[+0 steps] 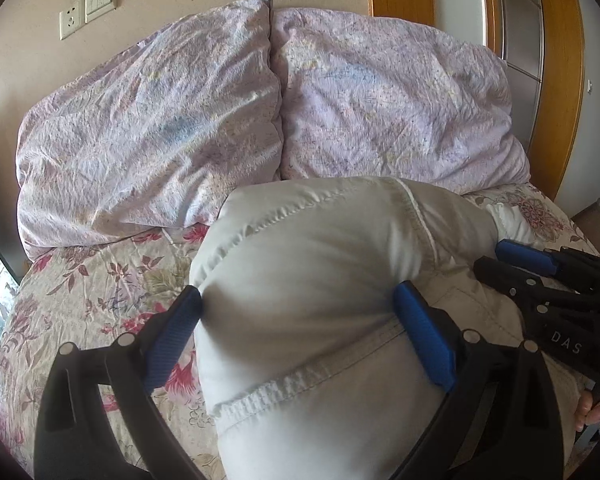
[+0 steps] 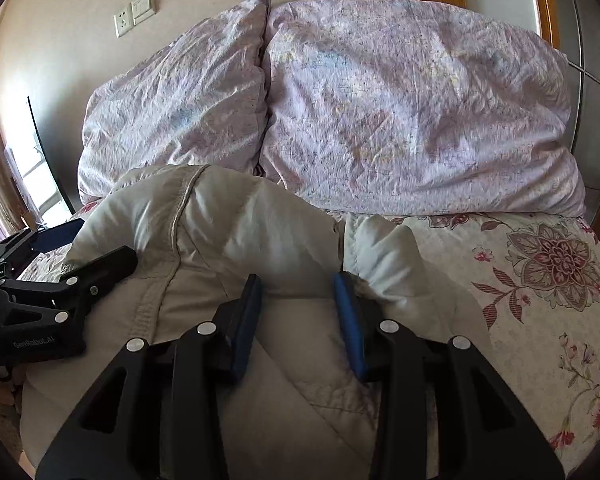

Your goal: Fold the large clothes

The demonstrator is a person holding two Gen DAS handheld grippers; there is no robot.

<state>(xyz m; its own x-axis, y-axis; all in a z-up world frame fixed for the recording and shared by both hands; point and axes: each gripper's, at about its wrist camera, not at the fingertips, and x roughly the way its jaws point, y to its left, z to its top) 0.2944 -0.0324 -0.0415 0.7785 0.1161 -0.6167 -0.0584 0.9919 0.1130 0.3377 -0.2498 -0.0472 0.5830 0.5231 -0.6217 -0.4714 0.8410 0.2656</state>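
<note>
The bed point(image 1: 100, 300), covered in a flowered sheet, is carrying everything here, with two lilac pillows point(image 2: 400, 112) lying along its head edge against the wall. Nearer than the pillows, toward the middle of the bed and reaching back to the near edge, the pale padded jacket point(image 1: 320, 280) is lying bunched into a thick, rounded bundle rather than spread flat; a stitched hem and a long seam are showing across its top, and a smaller puffed part, perhaps a sleeve or collar, is sticking out on its right side toward the flowered sheet.

The left gripper point(image 1: 300, 320) is standing wide, its blue pads pressing into both flanks of a thick roll of the jacket, so it is holding that roll. The right gripper point(image 2: 296, 320) is standing at a middling width, and its pads are bearing on a raised fold of the jacket between them, so it too is gripping fabric. The two grippers are working close beside each other on the same bundle.

As a judgement, the fold is looking well along: the jacket is already gathered onto itself into a compact shape. What is probably remaining is laying this doubled part down, pressing it flat, tucking in the loose puffed part and letting go.
</note>
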